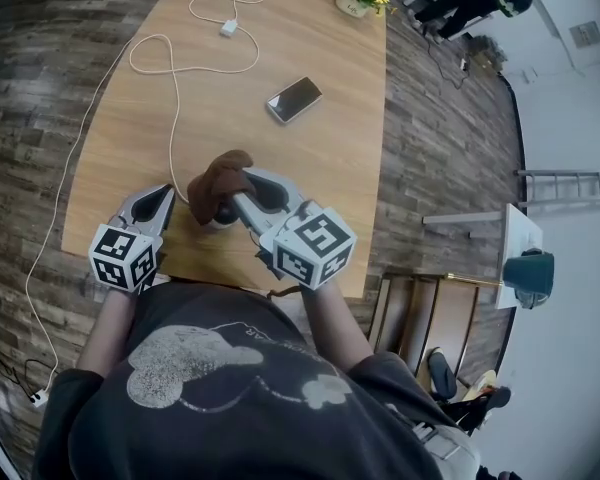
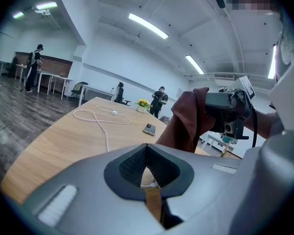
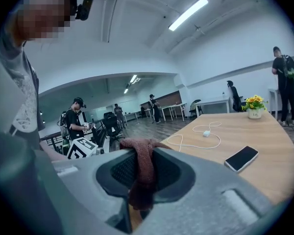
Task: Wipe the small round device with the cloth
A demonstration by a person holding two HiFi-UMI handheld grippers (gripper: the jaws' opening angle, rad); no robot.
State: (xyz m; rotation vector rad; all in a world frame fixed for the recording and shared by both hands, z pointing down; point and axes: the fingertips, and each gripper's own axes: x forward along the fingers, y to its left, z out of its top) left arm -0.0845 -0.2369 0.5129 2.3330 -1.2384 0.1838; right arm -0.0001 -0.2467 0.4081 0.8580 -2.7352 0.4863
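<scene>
1. The only container I see is the small pot [image 1: 352, 6]. It holds yellow flowers and stands at the table's far edge, beyond the phone [image 1: 294, 99].
2. My right gripper [image 1: 242, 196] is clamped on the brown cloth [image 1: 220, 182]. The cloth drapes over the small round device [image 1: 218, 225], nearer me than the phone.
3. My left gripper [image 1: 168, 194], near-left of the phone, has its jaw tips together. Its own view shows a white strand crossing the gap behind them; I cannot tell whether it is pinched.
4. Only the head view shows the device. The gripper views show people standing well beyond the phone.
5. The wooden table [image 1: 320, 168] carries a looped white cable [image 1: 170, 68] left of the phone. The floor [image 1: 30, 118] is planked, with strip lights overhead.
</scene>
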